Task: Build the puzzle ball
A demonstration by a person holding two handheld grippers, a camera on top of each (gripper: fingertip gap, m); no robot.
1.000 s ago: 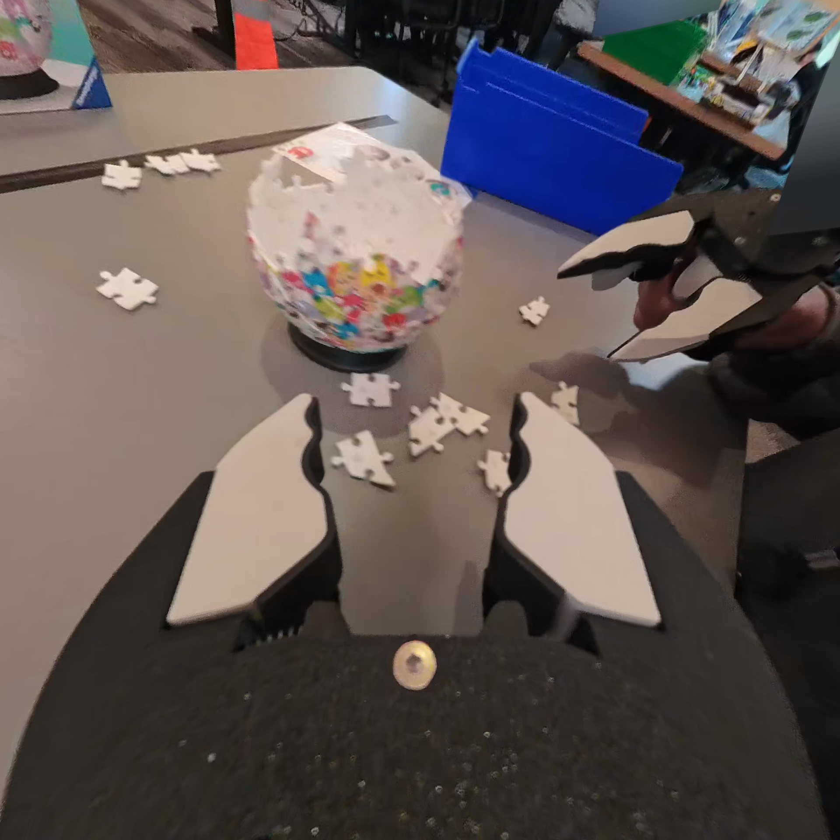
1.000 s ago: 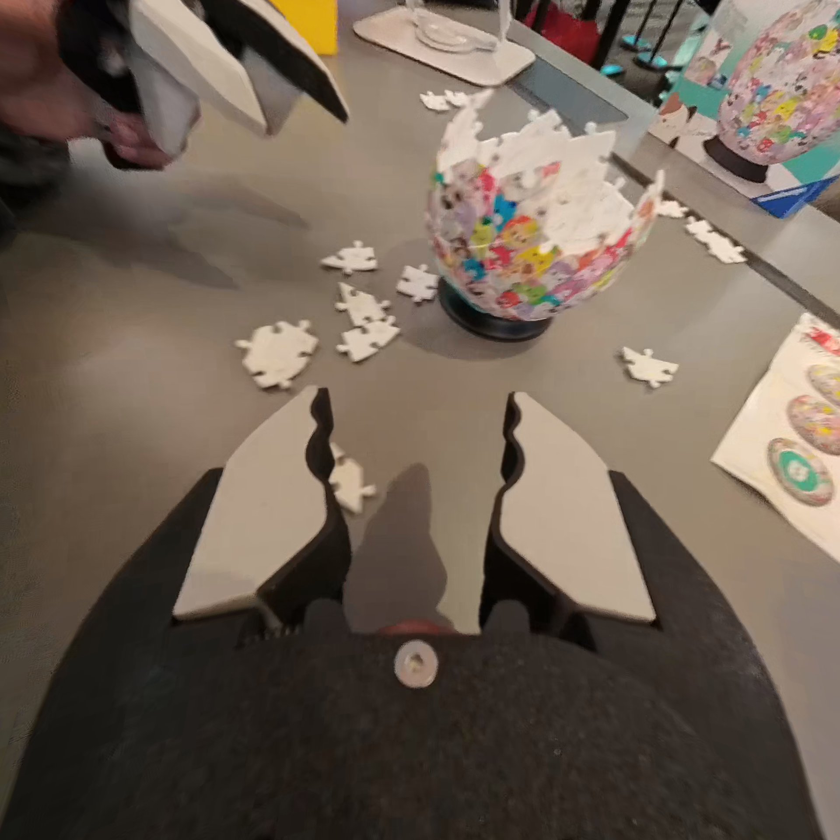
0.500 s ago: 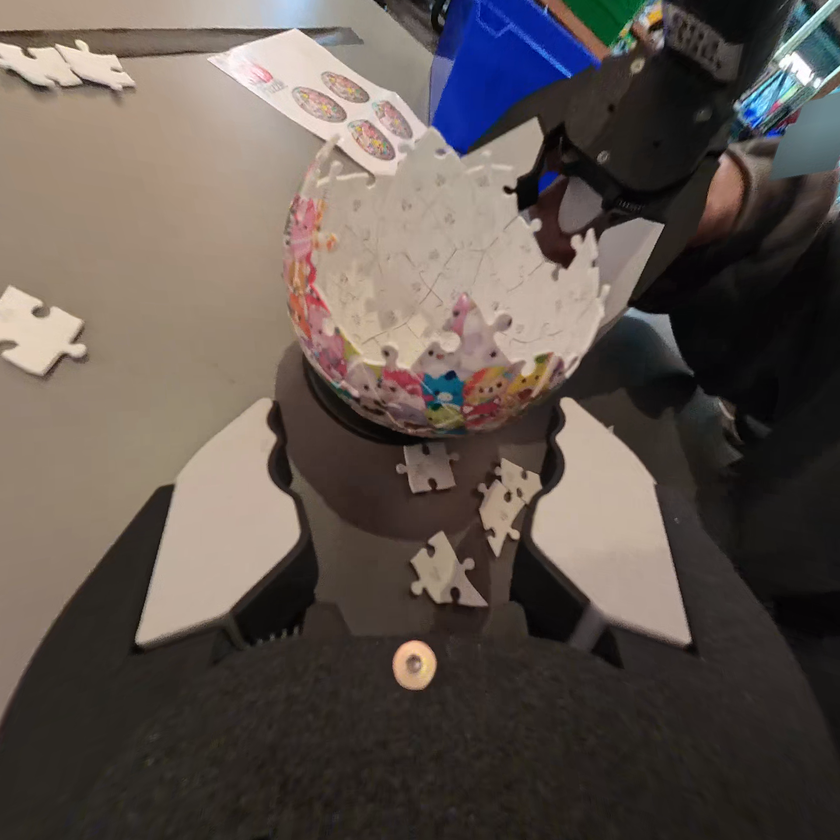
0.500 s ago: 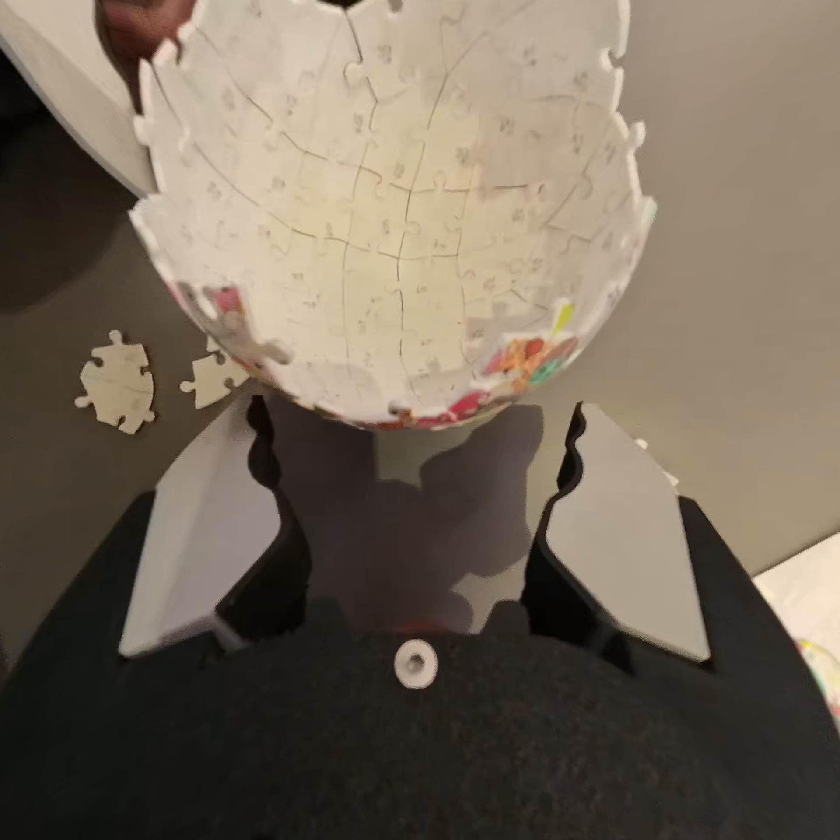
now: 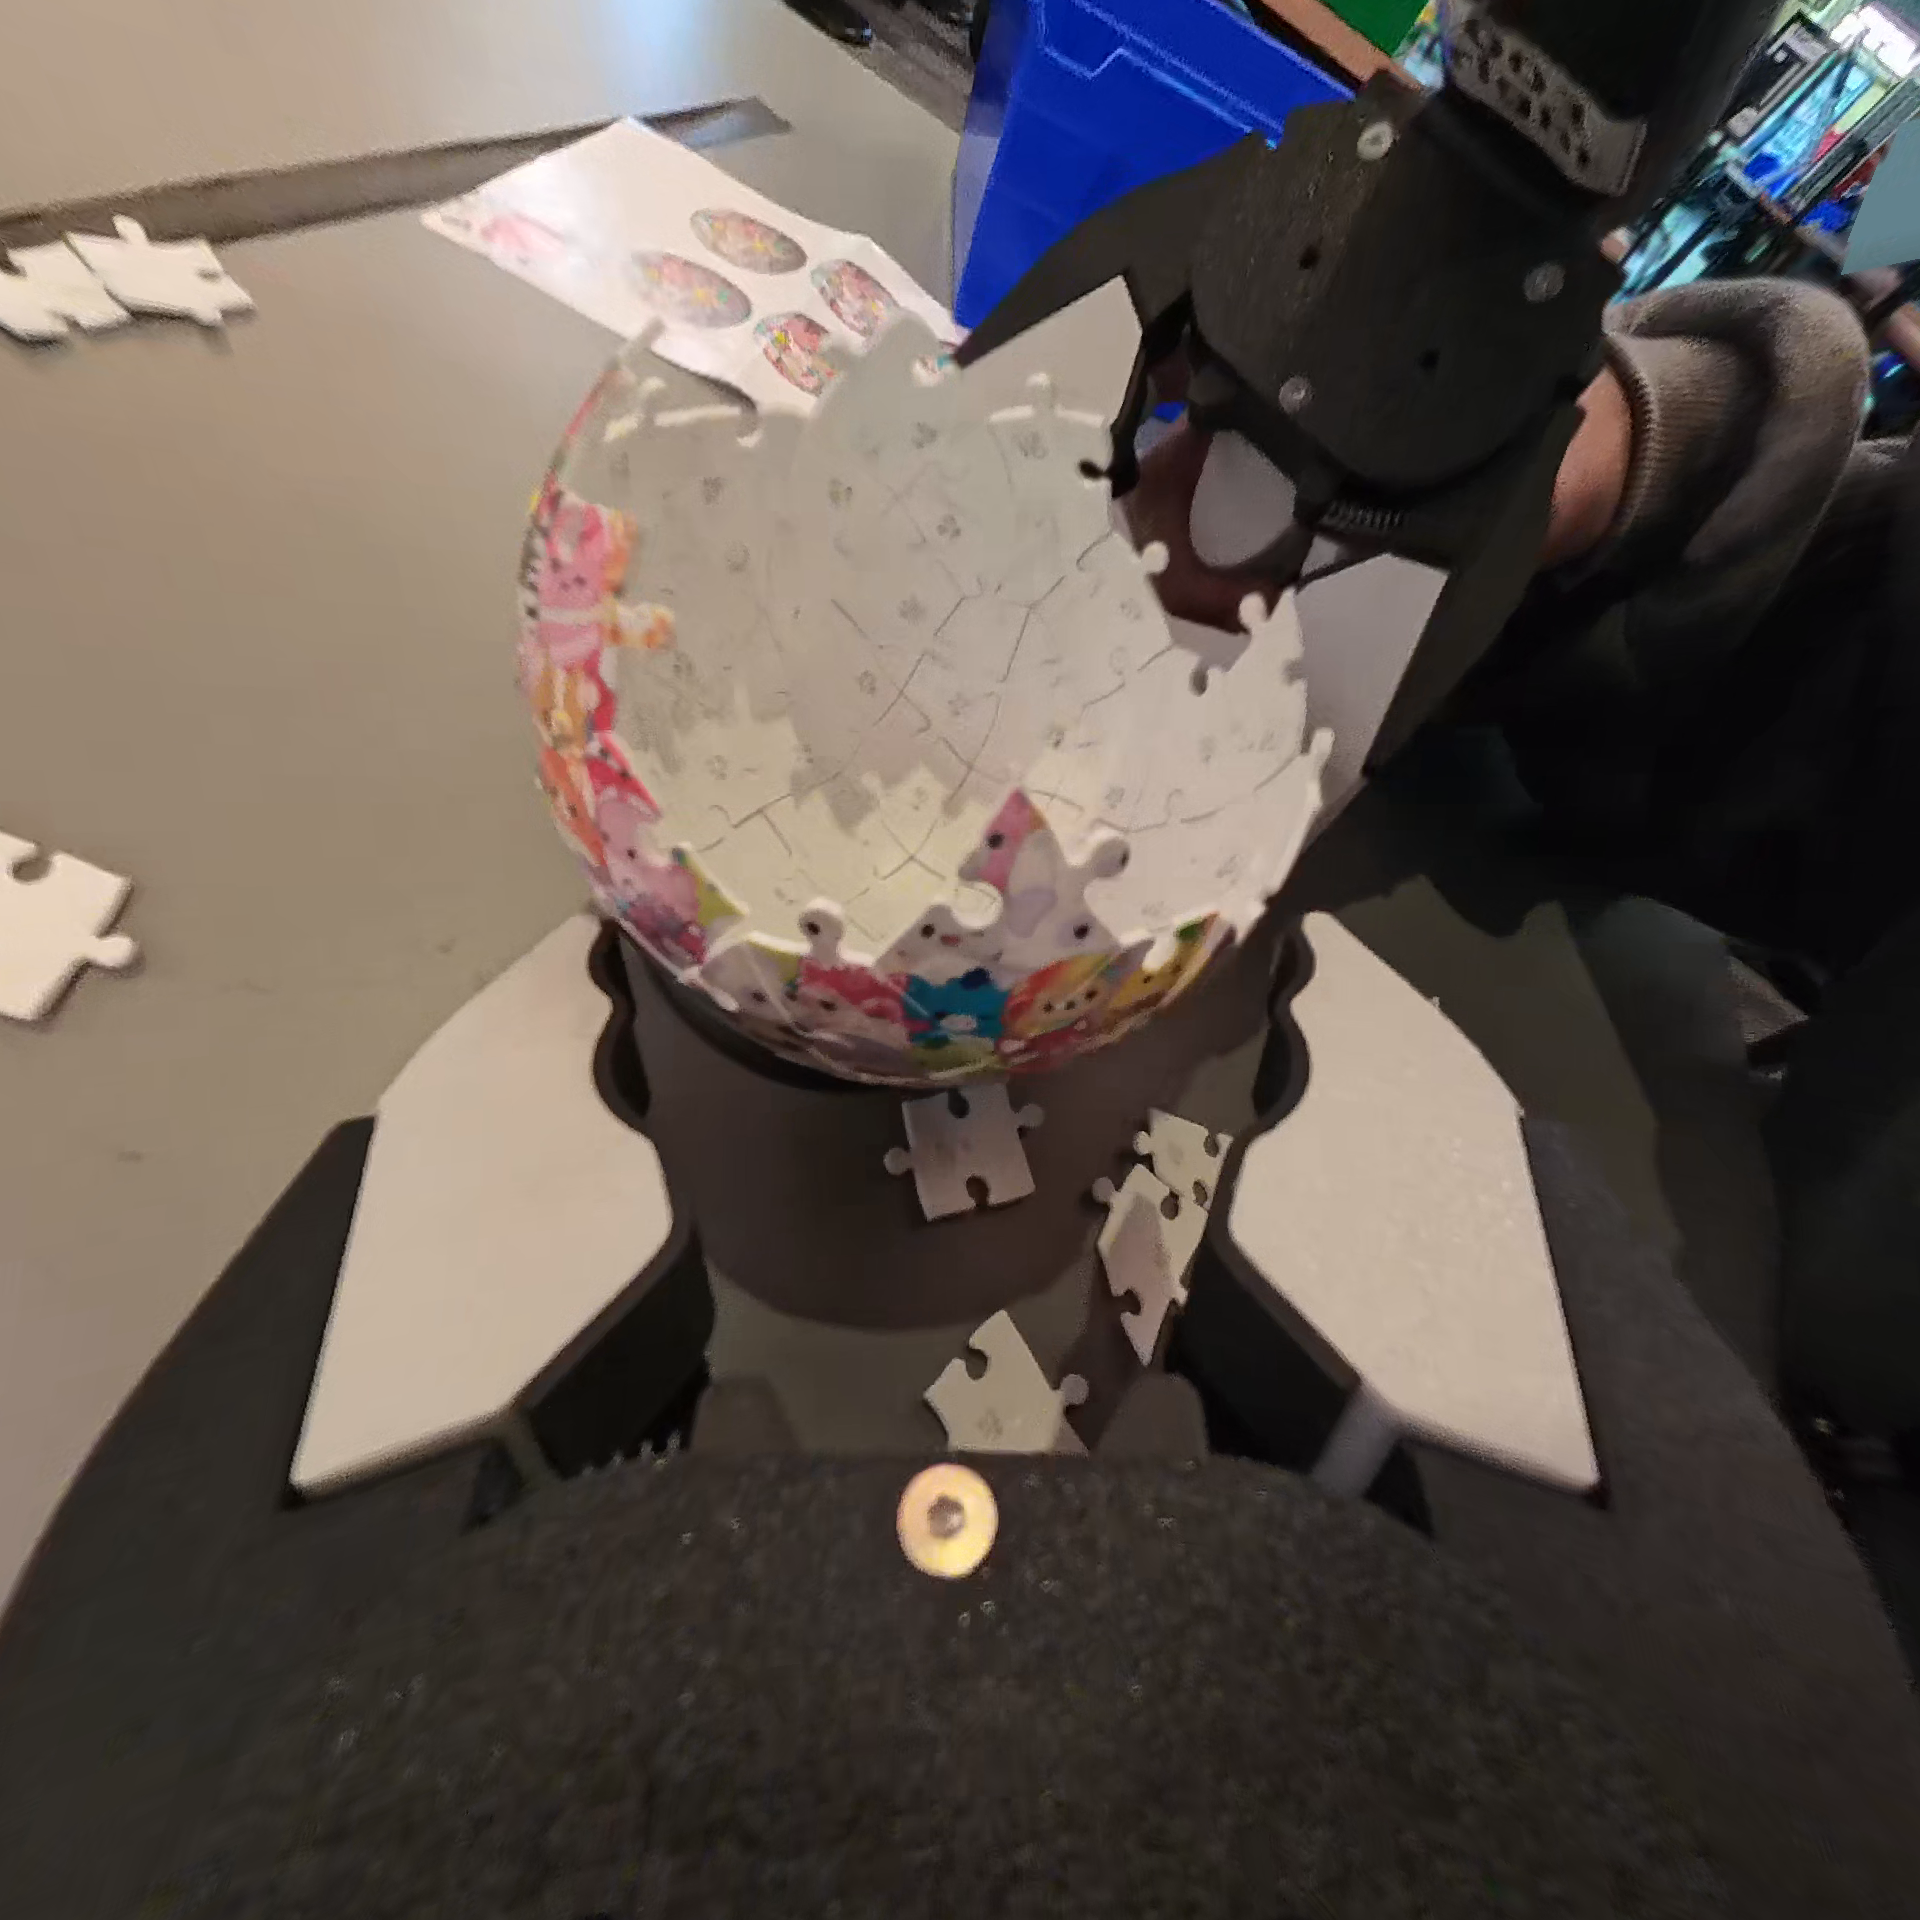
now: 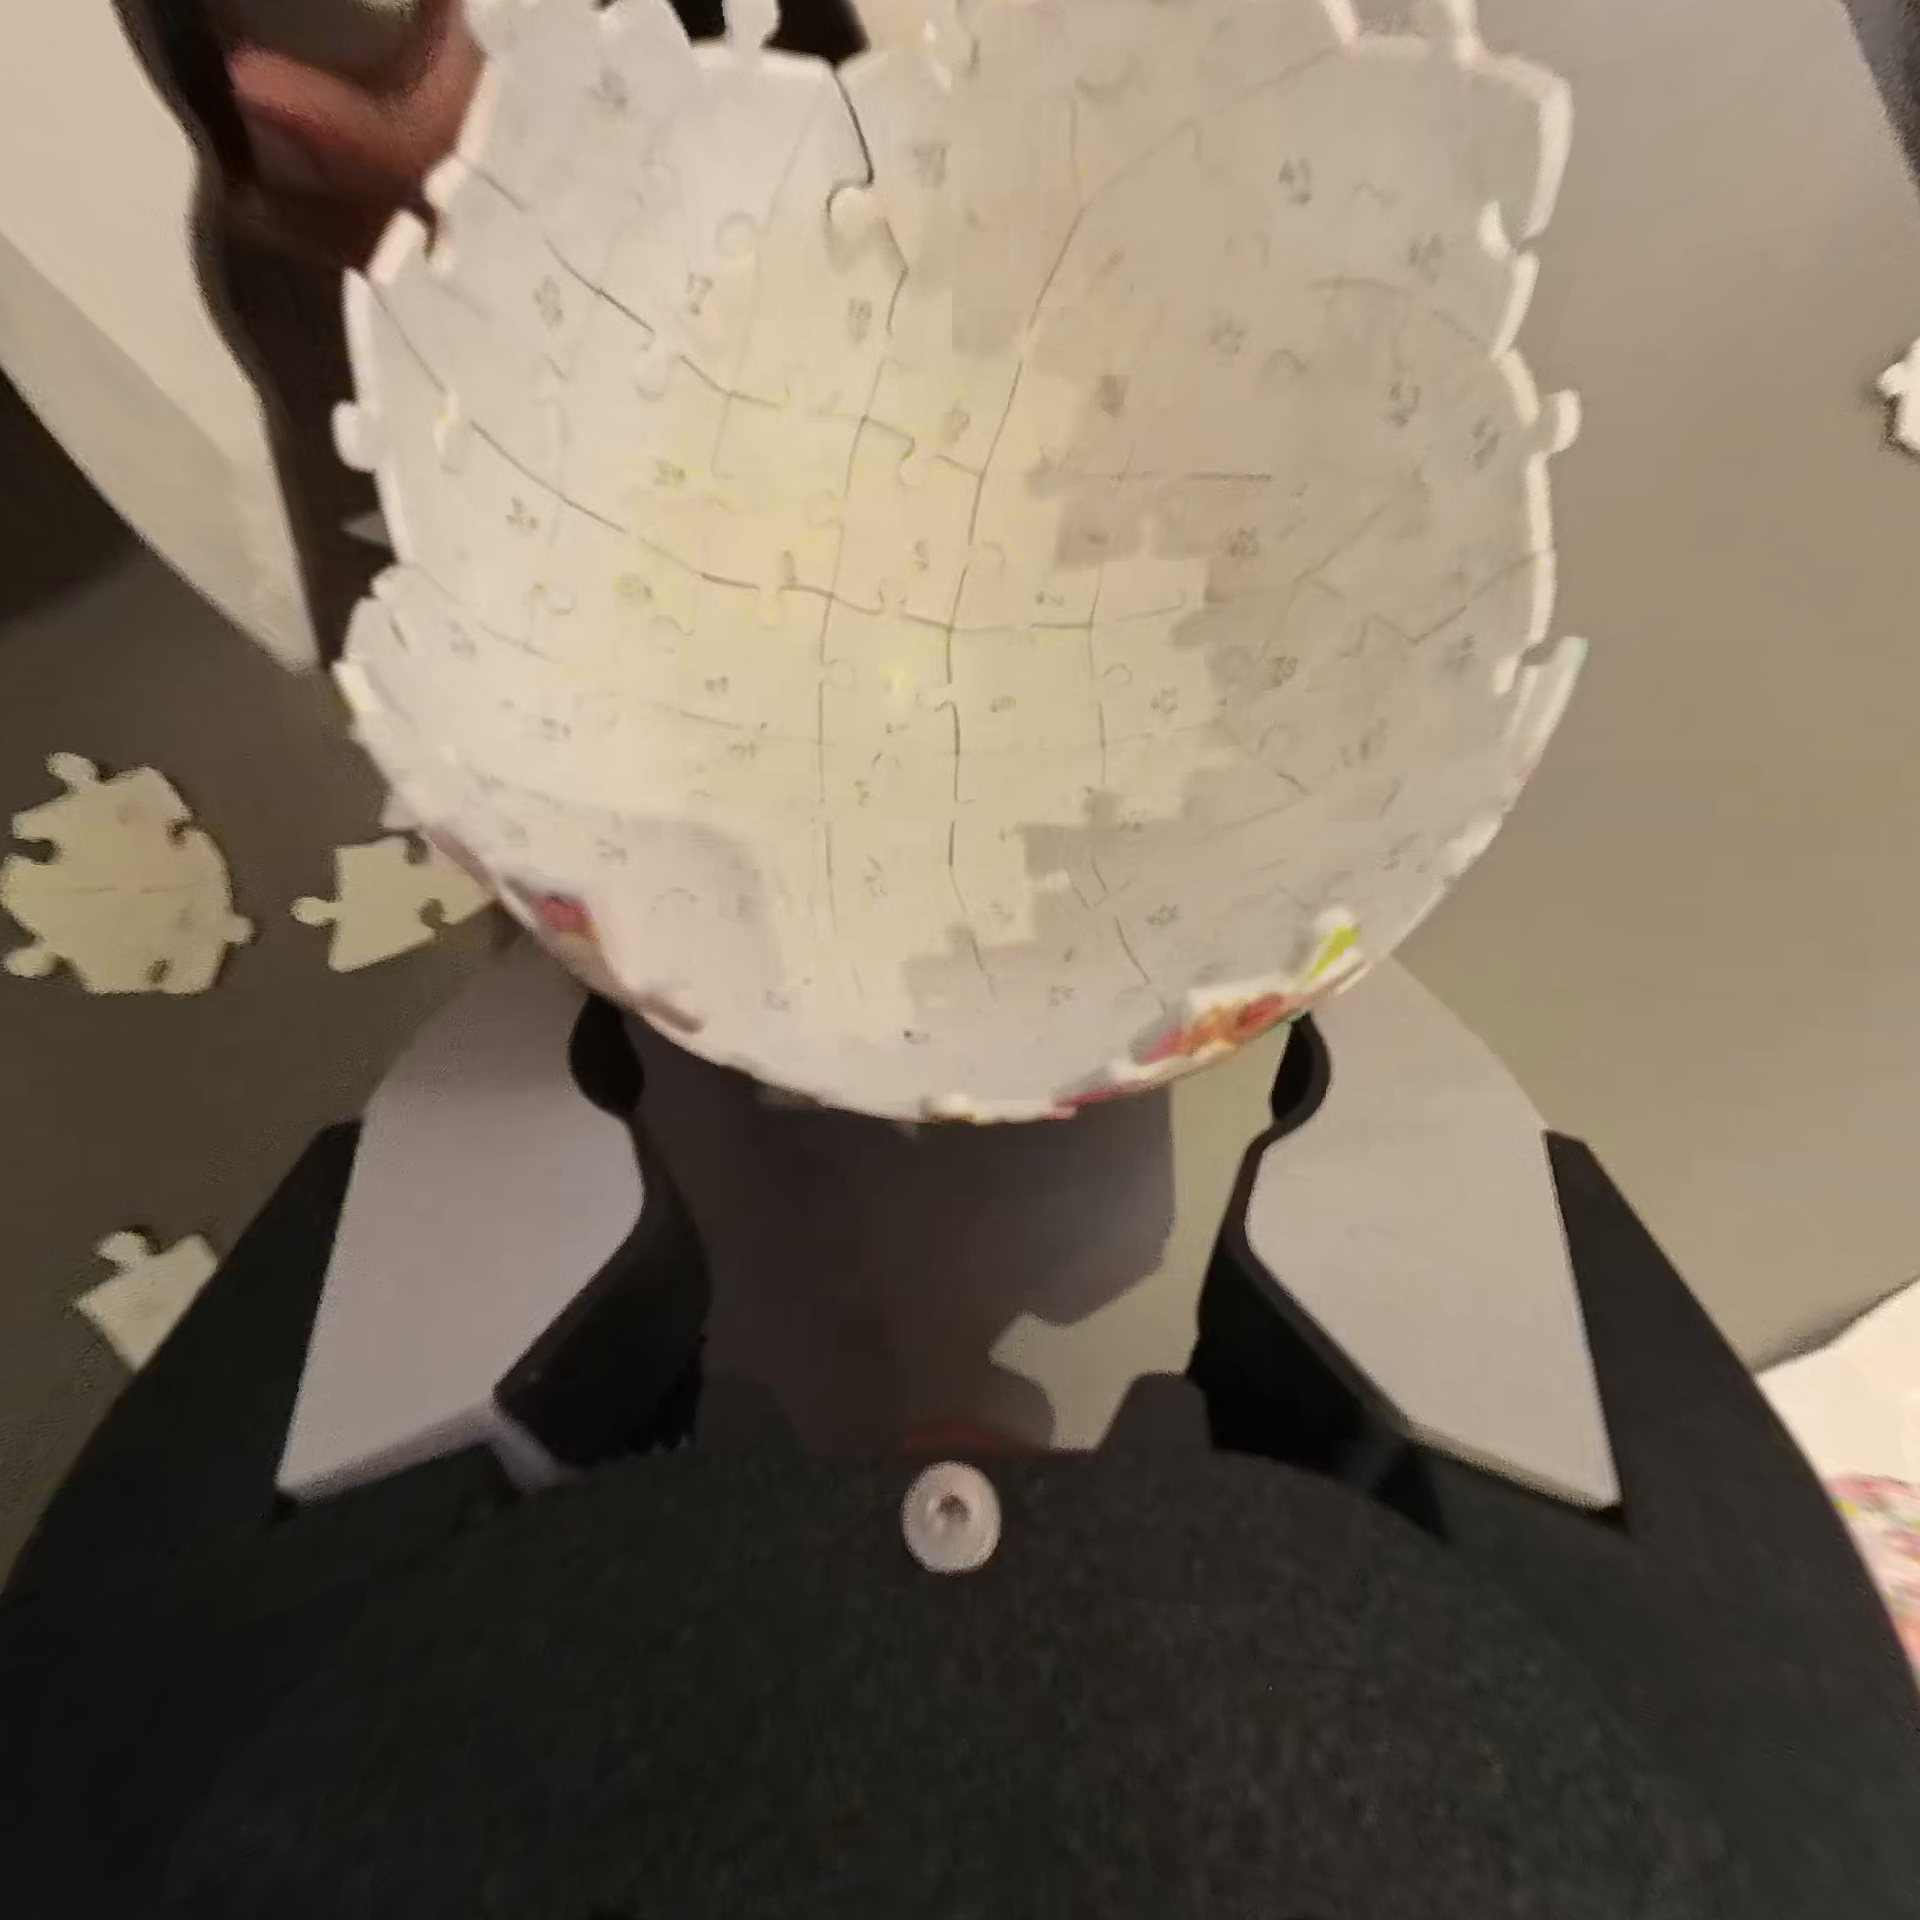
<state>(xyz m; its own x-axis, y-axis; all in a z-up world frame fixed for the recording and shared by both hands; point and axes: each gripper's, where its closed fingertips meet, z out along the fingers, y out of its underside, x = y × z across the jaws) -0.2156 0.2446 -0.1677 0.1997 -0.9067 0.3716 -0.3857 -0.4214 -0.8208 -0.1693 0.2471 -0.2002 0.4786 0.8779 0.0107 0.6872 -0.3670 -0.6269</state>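
The half-built puzzle ball (image 5: 914,727), an open bowl of interlocked pieces with a white inner face and a multicoloured cartoon outer face, sits near the centre of the grey surface (image 5: 260,644). Its jagged rim faces upward.

The left claw (image 5: 945,997) is released: its two white-faced fingers (image 5: 499,1195) stand wide apart, one at either side of the ball's lower half. Contact with the ball cannot be confirmed. Between these fingers, at 6 o'clock from the ball, several loose white puzzle pieces (image 5: 966,1148) lie face down on the surface.

The right claw (image 6: 951,1070) is likewise released, with its fingers spread at either side of the ball's near edge. In the left wrist view this claw (image 5: 1351,343) appears at 1 o'clock from the ball, above its rim, held by a hand in a grey sleeve (image 5: 1704,540).

A printed instruction sheet (image 5: 696,270) lies at 12 o'clock from the ball, and a blue plastic bin (image 5: 1101,135) stands beyond it. Further loose white pieces (image 6: 114,883) lie at 9 o'clock in the right wrist view.
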